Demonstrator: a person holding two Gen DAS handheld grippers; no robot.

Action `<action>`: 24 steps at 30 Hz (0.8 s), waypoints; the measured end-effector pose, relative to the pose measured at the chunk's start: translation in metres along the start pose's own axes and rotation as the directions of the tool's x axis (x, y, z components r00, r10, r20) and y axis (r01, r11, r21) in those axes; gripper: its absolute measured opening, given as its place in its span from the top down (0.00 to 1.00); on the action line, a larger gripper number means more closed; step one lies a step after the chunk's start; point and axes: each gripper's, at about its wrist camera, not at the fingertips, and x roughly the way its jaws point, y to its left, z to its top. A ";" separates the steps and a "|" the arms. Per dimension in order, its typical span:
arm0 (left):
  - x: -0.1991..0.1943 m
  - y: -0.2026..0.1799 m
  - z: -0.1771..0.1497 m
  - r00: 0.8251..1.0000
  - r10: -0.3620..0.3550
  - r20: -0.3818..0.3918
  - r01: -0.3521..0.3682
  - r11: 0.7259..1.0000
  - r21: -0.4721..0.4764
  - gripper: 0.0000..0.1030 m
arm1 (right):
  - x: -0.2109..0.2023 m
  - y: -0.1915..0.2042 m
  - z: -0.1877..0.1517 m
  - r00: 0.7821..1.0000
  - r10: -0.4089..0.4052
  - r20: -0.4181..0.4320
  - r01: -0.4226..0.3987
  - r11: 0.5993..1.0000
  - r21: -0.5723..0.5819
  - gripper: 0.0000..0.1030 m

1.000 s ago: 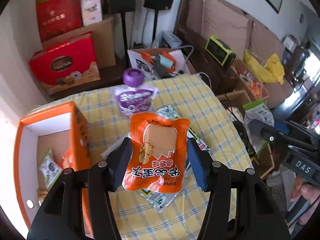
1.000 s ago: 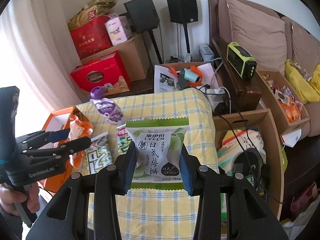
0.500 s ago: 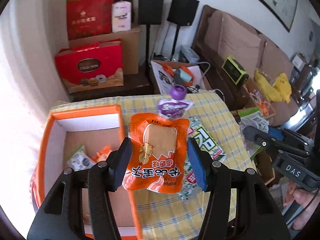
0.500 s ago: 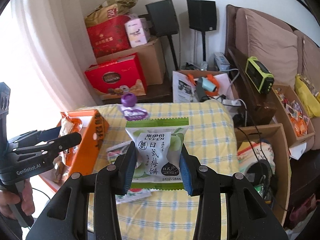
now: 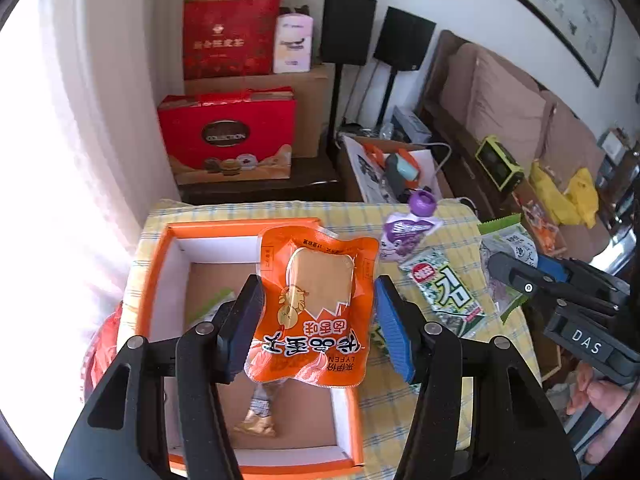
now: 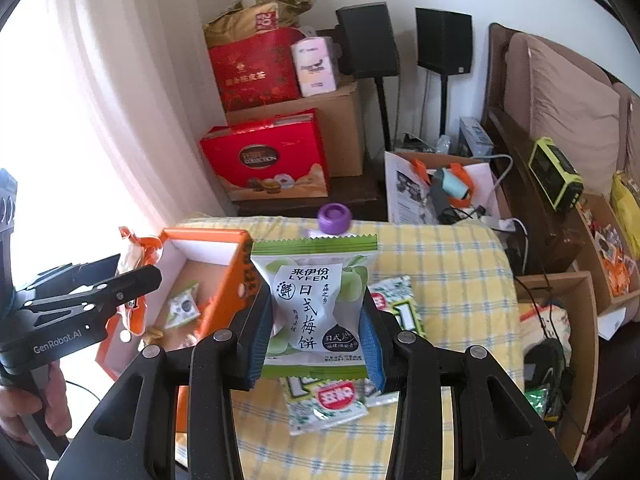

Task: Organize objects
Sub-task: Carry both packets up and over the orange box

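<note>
My left gripper [image 5: 316,320] is shut on an orange snack packet [image 5: 312,304] and holds it in the air over the open orange box [image 5: 160,264] at the table's left. My right gripper [image 6: 316,324] is shut on a green and white plum cake packet [image 6: 316,300], above the checked tablecloth [image 6: 440,256] just right of the orange box [image 6: 236,280]. From the right wrist view the left gripper [image 6: 132,276] shows at the left with the orange packet [image 6: 136,252]; from the left wrist view the right gripper [image 5: 516,276] shows at the right edge, the green packet [image 5: 512,240] in it.
In the box lie a small green packet [image 6: 184,306] and a gold-wrapped sweet [image 5: 258,420]. On the cloth lie a purple-capped pouch [image 5: 412,228] and several green seaweed packets [image 5: 444,288]. Red gift boxes [image 5: 228,136], speakers and a sofa stand beyond; an open carton [image 6: 560,320] sits to the right.
Both grippers have swung to the left with their packets still held. The orange packet has come from over the cloth to over the box; the green packet now hangs nearer the box.
</note>
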 end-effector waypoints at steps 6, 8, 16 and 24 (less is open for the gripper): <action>-0.004 0.023 -0.002 1.000 0.020 0.006 -0.020 0.999 -0.026 0.48 | 0.010 0.020 0.004 1.000 0.019 -0.002 -0.019 1.000 -0.017 0.61; -0.005 0.030 -0.002 1.000 0.026 0.006 -0.026 0.999 -0.033 0.48 | 0.014 0.026 0.005 1.000 0.024 -0.006 -0.024 0.999 -0.022 0.61; -0.004 0.055 -0.004 0.999 0.049 0.001 -0.049 0.997 -0.056 0.48 | 0.031 0.052 0.009 0.998 0.054 -0.021 -0.055 0.998 -0.044 0.61; 0.009 0.071 -0.008 0.998 0.059 -0.024 -0.060 0.996 -0.071 0.48 | 0.053 0.073 0.010 0.996 0.078 -0.050 -0.081 0.995 -0.059 0.61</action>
